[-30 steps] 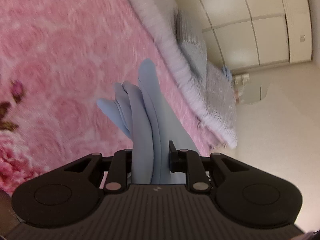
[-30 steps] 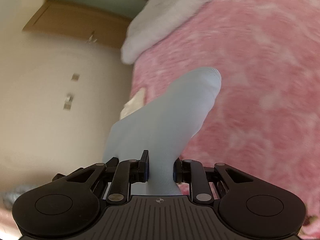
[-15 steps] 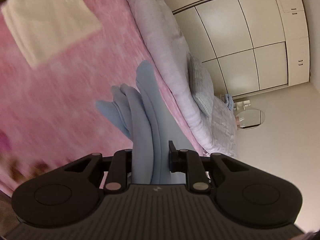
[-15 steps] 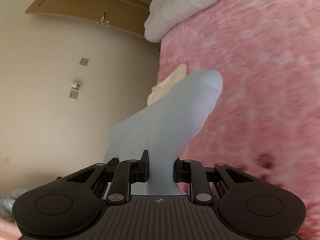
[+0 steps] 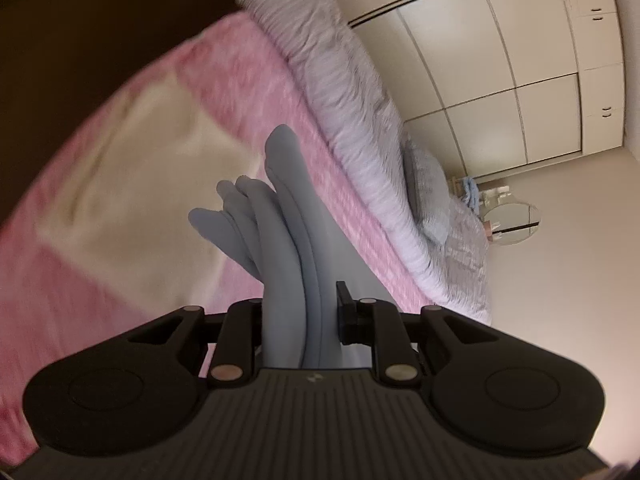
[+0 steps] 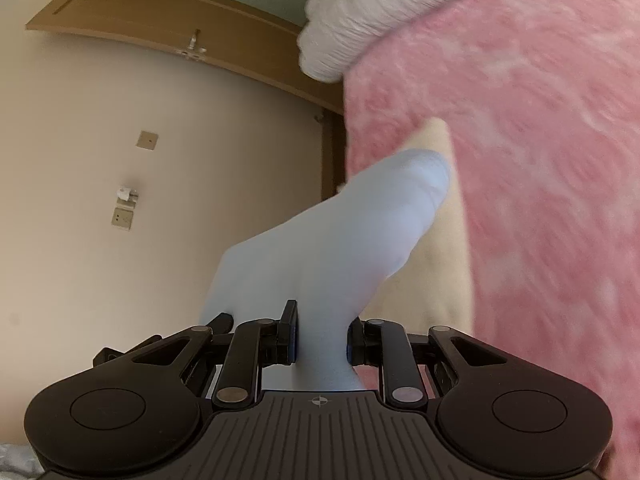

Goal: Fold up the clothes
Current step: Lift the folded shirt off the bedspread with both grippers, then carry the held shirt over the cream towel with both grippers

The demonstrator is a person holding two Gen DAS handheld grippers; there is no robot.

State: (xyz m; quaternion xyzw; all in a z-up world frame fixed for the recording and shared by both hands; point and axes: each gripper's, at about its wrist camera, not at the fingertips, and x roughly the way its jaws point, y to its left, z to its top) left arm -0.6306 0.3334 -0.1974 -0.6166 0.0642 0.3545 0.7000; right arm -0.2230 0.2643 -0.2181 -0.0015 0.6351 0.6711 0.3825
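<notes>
Pale-blue cloth (image 5: pixel 298 280) is pinched in the left hand-held gripper (image 5: pixel 300 322); its two black fingers are closed on a bunch of soft folds, which rise from the jaws as several long ridges; the long axis of the bunch runs straight away from the camera, tipped a little to the left, and the tallest rounded end points up and away over the bed. Beyond it a cream folded piece (image 5: pixel 132 200) lies blurred on the pink blanket (image 5: pixel 248 64), and a grey-white ribbed quilt (image 5: pixel 340 92) is rolled along the blanket's far edge; white wardrobe doors (image 5: pixel 520 80) stand behind.

In the right wrist view the right hand-held gripper (image 6: pixel 322 344) is likewise clamped on the pale-blue cloth (image 6: pixel 332 248); here it forms one broad smooth lobe, narrow at the jaws, widening, then leaning up and to the right, its rounded tip over the cream piece (image 6: pixel 436 240) and the pink blanket (image 6: pixel 540 160); to the left are a beige wall (image 6: pixel 120 260) and a wooden door frame (image 6: pixel 160 28).
</notes>
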